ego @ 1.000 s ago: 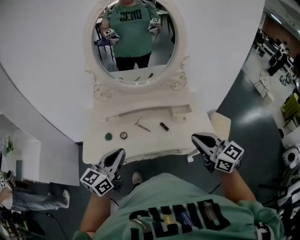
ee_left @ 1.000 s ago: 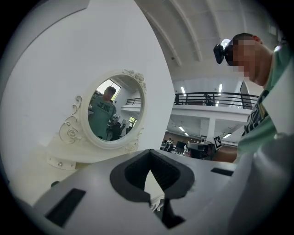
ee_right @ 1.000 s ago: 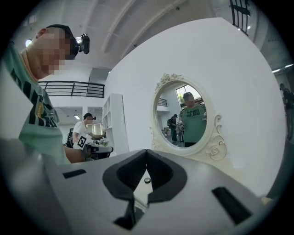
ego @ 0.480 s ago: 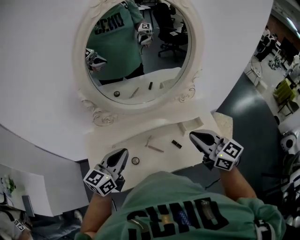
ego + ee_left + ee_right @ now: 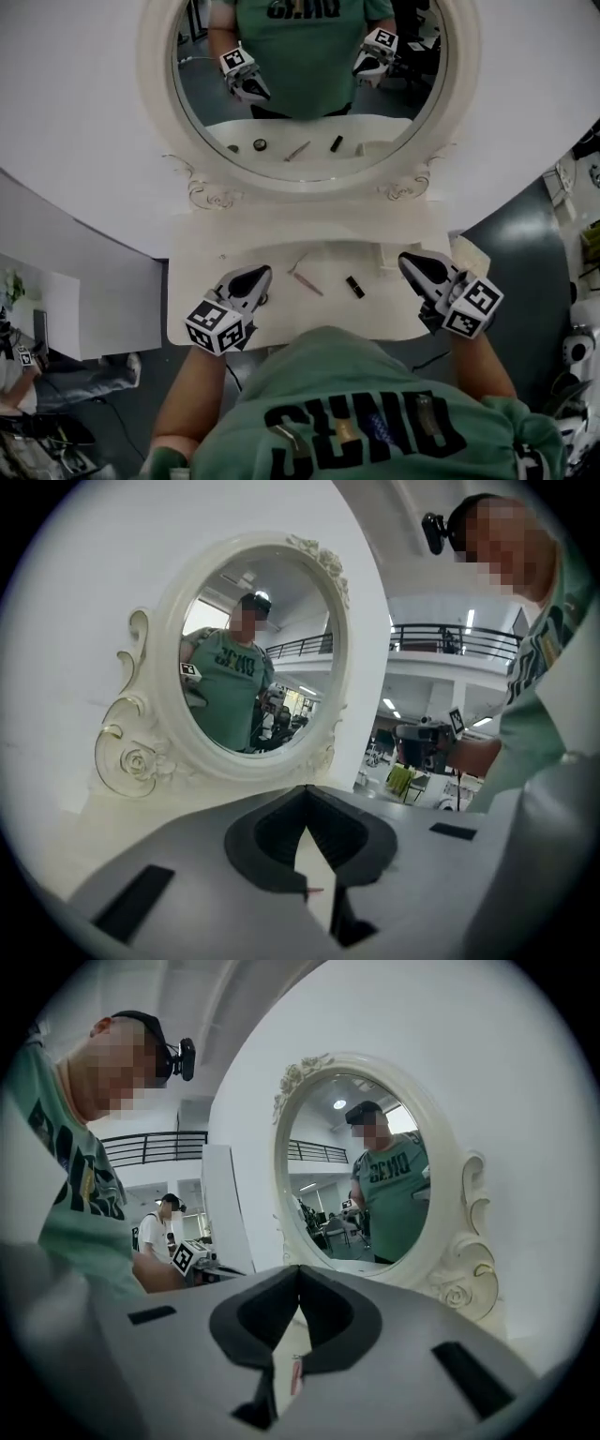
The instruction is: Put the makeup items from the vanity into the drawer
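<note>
On the white vanity top (image 5: 328, 314) lie a thin pencil-like stick (image 5: 307, 283), a second thin stick (image 5: 297, 263) and a short black tube (image 5: 354, 286). A small round compact (image 5: 265, 299) peeks out beside my left gripper (image 5: 260, 274). That gripper hovers over the top's front left, shut and empty. My right gripper (image 5: 410, 260) hangs over the front right, also shut with nothing in it. In the left gripper view the jaws (image 5: 307, 794) meet at their tips, and so do those in the right gripper view (image 5: 298, 1271).
A big oval mirror (image 5: 309, 84) in a carved white frame stands behind the top and reflects the items and both grippers. A small white box-like tray (image 5: 391, 254) sits at the back right, just left of the right gripper. Grey floor lies to the right of the vanity.
Both grippers have moved forward from the vanity's front edge to above its top. The left one now covers part of the round compact. The head view has swung toward the mirror.
</note>
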Available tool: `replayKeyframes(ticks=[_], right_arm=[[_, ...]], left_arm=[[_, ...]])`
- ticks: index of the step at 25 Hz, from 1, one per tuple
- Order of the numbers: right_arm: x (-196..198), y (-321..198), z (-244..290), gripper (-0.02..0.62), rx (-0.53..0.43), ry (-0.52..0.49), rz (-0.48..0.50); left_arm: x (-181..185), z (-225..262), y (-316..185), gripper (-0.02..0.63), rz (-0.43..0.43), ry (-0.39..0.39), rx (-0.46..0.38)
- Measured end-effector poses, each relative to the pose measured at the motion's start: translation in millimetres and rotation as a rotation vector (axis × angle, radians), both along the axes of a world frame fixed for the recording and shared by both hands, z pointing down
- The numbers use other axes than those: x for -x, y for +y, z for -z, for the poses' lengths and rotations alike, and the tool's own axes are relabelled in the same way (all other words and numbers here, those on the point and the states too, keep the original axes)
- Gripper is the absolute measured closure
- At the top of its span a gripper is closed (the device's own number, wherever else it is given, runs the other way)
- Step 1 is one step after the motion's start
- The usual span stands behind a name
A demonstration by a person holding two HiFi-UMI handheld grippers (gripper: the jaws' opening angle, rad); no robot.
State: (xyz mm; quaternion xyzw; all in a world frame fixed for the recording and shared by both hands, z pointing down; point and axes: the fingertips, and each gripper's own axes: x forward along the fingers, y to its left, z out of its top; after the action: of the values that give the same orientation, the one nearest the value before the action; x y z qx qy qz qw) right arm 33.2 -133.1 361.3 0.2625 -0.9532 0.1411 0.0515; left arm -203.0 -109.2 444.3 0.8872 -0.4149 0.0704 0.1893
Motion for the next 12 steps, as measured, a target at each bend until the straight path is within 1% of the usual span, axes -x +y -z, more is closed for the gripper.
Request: replayKeyframes(ticks=[3,7,9,11,12], right_arm=[[-13.0,-14.1,-9.4,0.584,0.015,0.000,0.022],[-11.8,-27.7,-23.0,0.586,0.014,0.018,0.048],[-8.1,-30.1,-30.7,0.584,0.019,0.026,0.054],[-3.4,-30.0,-38.3,0.584,0.030,0.027,0.054],[-0.8,-30.2,-41.9,0.584,0.035,0.025,0.054]], left_arm=[[-13.3,-32.6,-12.4,0.598,-0.010,-0.118,0.066],[-20.4,-85.1,-33.8,0.598,-0.063,-0.273,0.161],[-24.6,-112.1,-38.6,0.597,-0.115,-0.349,0.216],[-28.5,-141.0,-38.5,0.592,-0.186,-0.433,0.286],[-29.7,-155.7,-38.1,0.562,-0.226,-0.480,0.319]])
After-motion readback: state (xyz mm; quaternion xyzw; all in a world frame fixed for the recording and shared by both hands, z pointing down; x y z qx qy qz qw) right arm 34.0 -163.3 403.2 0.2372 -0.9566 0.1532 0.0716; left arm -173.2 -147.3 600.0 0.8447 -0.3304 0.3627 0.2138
